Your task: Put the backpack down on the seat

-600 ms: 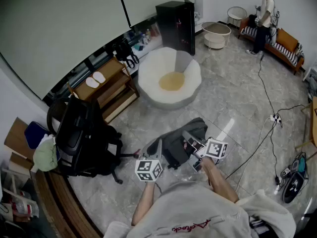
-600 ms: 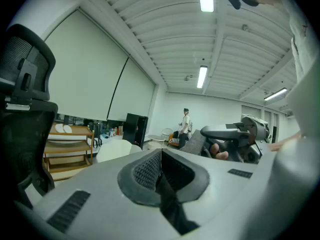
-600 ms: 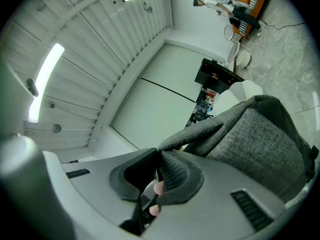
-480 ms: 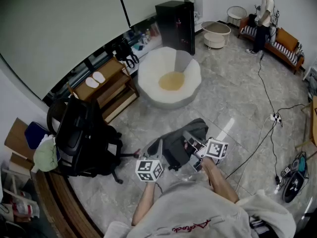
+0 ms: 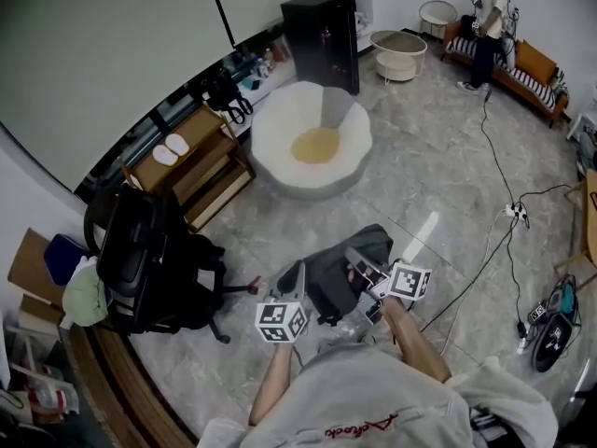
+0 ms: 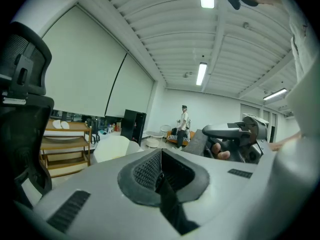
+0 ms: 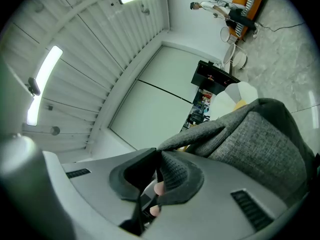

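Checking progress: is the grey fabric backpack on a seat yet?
Not yet: the grey fabric backpack hangs held between left gripper and right gripper.

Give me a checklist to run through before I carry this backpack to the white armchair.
1. Grip of the right tool: ok, jaws shut on the fabric of the grey backpack.
2. Grip of the left tool: ok, jaws shut on a dark strap.
3. Seat of the white armchair free: ok, only a yellow cushion lies in it.
4. Way ahead: ok, the head view shows bare floor between backpack and armchair.
5. The floor cables: ok, off to the right of that way.
6. Backpack's bottom off the ground: cannot tell.
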`<state>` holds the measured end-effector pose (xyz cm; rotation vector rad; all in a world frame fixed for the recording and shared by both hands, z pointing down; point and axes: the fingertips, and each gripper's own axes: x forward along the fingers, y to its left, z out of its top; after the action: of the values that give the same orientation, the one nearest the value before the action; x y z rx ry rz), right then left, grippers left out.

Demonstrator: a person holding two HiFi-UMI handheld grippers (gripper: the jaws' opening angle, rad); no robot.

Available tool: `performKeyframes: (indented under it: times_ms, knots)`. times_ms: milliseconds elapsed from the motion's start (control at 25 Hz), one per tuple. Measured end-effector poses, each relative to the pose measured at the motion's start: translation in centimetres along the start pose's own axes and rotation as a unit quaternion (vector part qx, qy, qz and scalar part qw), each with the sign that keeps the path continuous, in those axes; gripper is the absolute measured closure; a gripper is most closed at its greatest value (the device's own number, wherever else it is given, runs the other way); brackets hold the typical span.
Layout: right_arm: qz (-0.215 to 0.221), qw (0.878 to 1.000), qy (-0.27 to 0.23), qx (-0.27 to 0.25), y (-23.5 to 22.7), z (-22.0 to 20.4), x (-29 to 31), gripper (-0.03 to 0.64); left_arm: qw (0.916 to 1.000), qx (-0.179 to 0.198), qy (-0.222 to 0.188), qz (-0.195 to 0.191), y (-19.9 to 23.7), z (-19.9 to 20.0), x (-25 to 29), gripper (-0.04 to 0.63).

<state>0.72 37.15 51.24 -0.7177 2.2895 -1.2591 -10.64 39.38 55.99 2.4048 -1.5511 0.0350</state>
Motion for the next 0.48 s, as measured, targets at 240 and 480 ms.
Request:
performKeyframes:
  times_ms: [240, 480]
  knots:
    - [0.003, 1.0, 0.014, -0.011, -0.9, 1.1, -2.4, 0.572, 1.0, -0.001, 0.006, 0.002, -2.5, -0.8, 1.6, 0.563]
    - [0.011, 0.999, 0.03, -0.009, -2.3, 2.7, -3.9, 0.572, 0.9999, 0.001, 0.002, 0.012, -4.8, -0.9, 3.4, 0.563]
